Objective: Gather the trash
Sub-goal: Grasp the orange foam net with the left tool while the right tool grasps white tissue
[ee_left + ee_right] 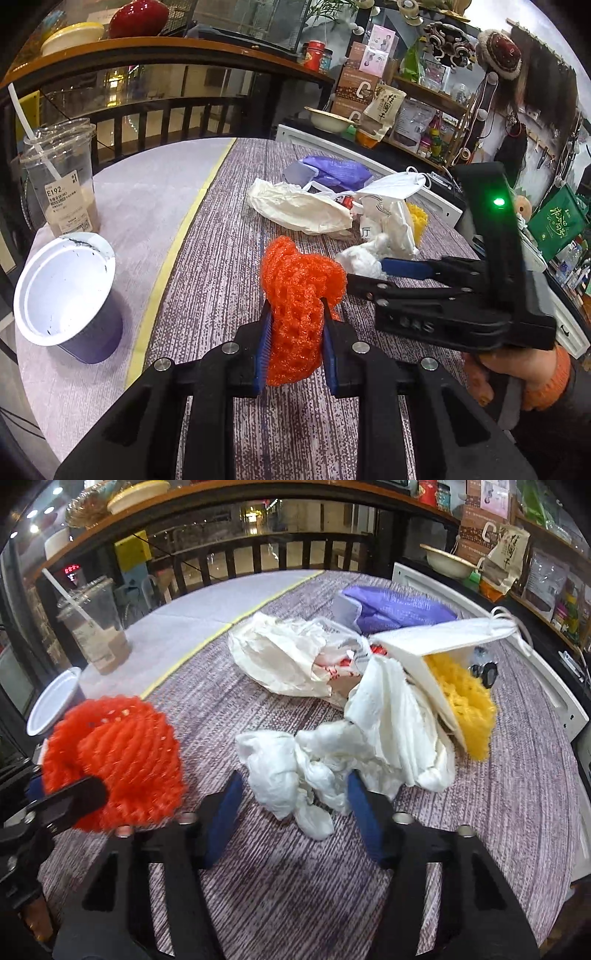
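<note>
Left gripper [297,325]: bottom centre of the left wrist view, jaws drawn narrow and clamped on an orange foam net [299,295]; both blue pads press into its sides, the net bulging above the fingertips and hanging clear of the striped tablecloth [229,229]

Right gripper [295,794]: bottom centre of the right wrist view, jaws partly apart; a crumpled white tissue [295,771] lies on the cloth between the fingertips, near both blue pads [225,812]; whether they press on it cannot be told

Trash pile, centre to upper right of the right wrist view: cream plastic bag [280,653], purple packet [391,609], white face mask [443,638], yellow foam net [465,705]

Left edge of both views: white tub [66,291] tipped on its side, clear lidded cup [62,177] with straw standing behind it

Lower right of the left wrist view: a hand [517,376] grips the right tool's handle
</note>
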Demonstrator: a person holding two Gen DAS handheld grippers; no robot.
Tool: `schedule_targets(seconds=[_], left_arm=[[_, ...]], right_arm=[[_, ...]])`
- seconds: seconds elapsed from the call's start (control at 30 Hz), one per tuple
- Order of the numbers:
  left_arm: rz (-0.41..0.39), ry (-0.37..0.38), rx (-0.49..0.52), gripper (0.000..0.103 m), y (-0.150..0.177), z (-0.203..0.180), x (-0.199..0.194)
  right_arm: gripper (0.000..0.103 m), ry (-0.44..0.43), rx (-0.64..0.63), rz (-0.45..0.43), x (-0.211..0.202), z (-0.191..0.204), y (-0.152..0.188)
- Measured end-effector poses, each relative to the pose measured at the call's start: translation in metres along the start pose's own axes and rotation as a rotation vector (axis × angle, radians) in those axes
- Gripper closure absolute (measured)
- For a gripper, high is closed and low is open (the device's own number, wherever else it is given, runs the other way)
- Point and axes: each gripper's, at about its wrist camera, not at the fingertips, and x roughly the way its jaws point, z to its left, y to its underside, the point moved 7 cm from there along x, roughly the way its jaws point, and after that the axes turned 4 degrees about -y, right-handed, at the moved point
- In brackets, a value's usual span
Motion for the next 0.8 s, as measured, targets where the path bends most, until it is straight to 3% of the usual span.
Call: schedule_targets(seconds=[0.03,0.07,0.17,0.57,0.8], left_arm=[[0.002,0.003,-0.002,0.080,0.001,0.001,0.000],[0.003,0.003,-0.003,0.080,0.001,0.001,0.001],[0.004,0.007,-0.008,0.080,0.000,0.002,0.003],[0.000,0.019,0.005,0.080,0.002,-0.006,-0.001],[-0.002,0.048,0.056,0.080,0.005,-0.031,-0.007]], right_arm=[[0.063,0.030,-0.006,-0.006,0.001,-0.003,0.000],[0.074,0.048,-0.012,-0.012,0.001,-0.003,0.000],[0.082,0.031,-0.003,-0.016,-0.005,-0.007,0.001],[0.083,-0.050,0.003,-0.076,-0.066,0.005,0.036],[0.083,-0.079,0.031,-0.130,-0.113,-0.003,0.058]])
